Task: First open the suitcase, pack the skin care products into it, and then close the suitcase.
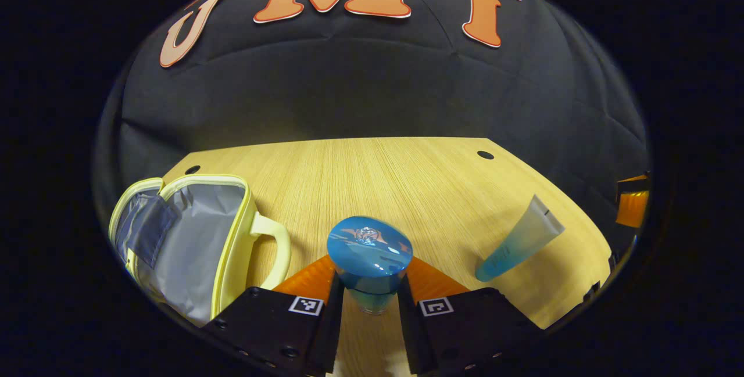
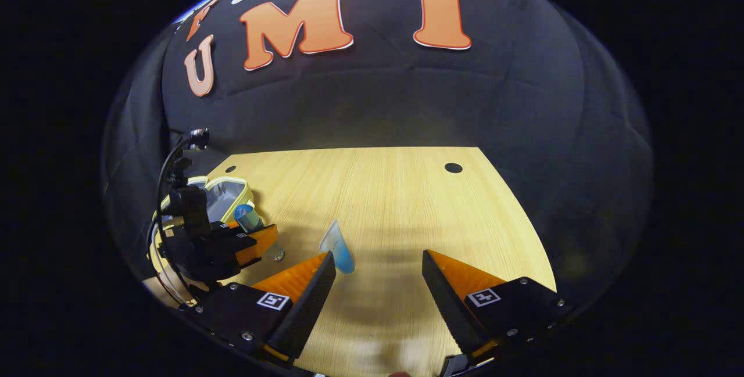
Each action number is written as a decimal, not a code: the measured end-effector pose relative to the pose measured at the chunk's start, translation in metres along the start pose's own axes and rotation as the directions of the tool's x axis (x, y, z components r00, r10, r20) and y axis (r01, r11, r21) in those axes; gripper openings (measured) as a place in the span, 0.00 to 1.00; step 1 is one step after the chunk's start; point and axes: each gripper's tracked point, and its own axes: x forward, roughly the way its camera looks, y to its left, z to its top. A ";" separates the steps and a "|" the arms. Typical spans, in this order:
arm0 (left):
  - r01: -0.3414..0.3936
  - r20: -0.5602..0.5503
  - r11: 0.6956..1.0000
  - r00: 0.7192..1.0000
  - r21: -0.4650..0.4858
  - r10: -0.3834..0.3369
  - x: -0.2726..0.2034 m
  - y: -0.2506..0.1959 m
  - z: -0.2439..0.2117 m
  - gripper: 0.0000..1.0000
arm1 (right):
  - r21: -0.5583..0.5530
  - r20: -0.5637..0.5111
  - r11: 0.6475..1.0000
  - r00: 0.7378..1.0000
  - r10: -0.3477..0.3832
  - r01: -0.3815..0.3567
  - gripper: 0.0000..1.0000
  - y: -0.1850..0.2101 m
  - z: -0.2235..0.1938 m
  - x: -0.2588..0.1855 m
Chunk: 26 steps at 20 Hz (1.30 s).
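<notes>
Left jaws: the left gripper (image 1: 370,298) has its two jaws squeezed tight on a bottle (image 1: 370,261), one jaw on each side of its neck.
Bottle: it has a big shiny blue cap. In the left gripper view the cap end faces the camera and the clear body drops away behind it, down toward the tabletop (image 1: 395,185). So its long side runs from the cap down, nearly straight up and down.
Bottle from the other side: in the right gripper view the left gripper (image 2: 256,237) is at the far left, and the bottle (image 2: 249,218) leans in it with the blue cap at the top.
Right jaws: the right gripper (image 2: 378,290) has its jaws spread wide apart. They hold nothing. Bare wood shows between them.
Tube: a tube (image 2: 337,249) lies flat on the tabletop just past the tip of one right jaw. It does not touch the jaw. In the left gripper view the tube (image 1: 519,240) lies slanted, with its blue end nearer the camera and its pale flat end pointing up and to the right.
Suitcase: the small yellow suitcase (image 1: 192,237) sits open to the left of the held bottle, close by. Its grey inside shows. Its handle sticks out toward the bottle.
Suitcase and tube: they are well apart, with the bottle between them.
</notes>
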 end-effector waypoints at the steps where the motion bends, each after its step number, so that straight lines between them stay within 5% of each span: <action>1: 0.009 -0.008 1.000 1.000 0.003 -0.009 -0.008 -0.001 0.001 0.46 | -0.008 -0.003 1.000 1.000 0.012 -0.012 0.95 0.005 -0.002 0.001; 9: 0.076 -0.078 0.990 0.993 -0.119 -0.086 -0.101 0.000 0.025 0.45 | -0.041 -0.106 0.993 0.989 0.105 -0.110 0.96 0.052 -0.045 0.051; 14: 0.025 -0.109 0.993 0.993 -0.112 -0.038 -0.151 0.032 0.036 0.45 | -0.050 -0.199 0.990 0.973 0.116 -0.129 0.92 0.054 -0.068 0.093; 26: -0.089 -0.194 0.985 0.979 -0.149 0.060 -0.191 0.090 0.019 0.46 | -0.031 -0.273 0.989 0.953 0.132 -0.146 0.46 0.054 -0.080 0.130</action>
